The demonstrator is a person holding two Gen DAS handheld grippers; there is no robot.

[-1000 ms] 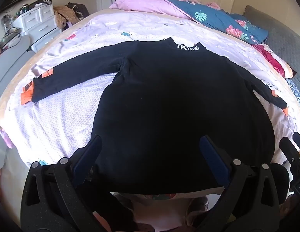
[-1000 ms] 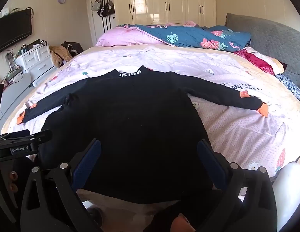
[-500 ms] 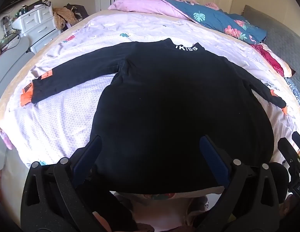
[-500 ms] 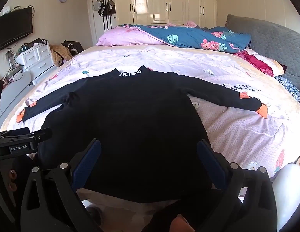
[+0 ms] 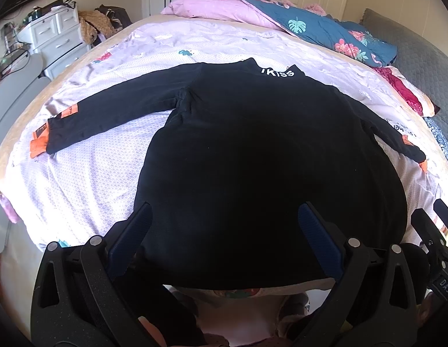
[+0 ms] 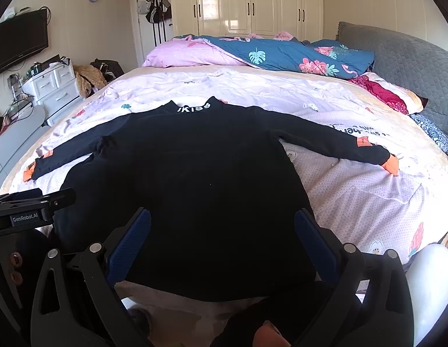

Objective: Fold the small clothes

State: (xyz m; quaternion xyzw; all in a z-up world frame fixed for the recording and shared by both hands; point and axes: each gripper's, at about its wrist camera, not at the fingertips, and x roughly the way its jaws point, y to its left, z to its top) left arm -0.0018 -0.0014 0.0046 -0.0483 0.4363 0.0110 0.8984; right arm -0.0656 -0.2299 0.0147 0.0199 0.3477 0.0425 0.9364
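Nothing has shifted: both grippers' fingers (image 5: pixel 131 240) (image 6: pixel 128 245) stay spread, empty, over the black top's (image 5: pixel 253 159) hem.

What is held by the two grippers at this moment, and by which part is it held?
Nothing is held. The left gripper and right gripper are both open above the hem of the black long-sleeved top, which lies spread flat on the bed.

Bed (image 6: pixel 354 202) covered by pale lilac printed sheet, black long-sleeved top (image 6: pixel 189 190) spread flat on it, sleeves outstretched, pink and blue floral duvet (image 6: pixel 281 55) heaped at far edge
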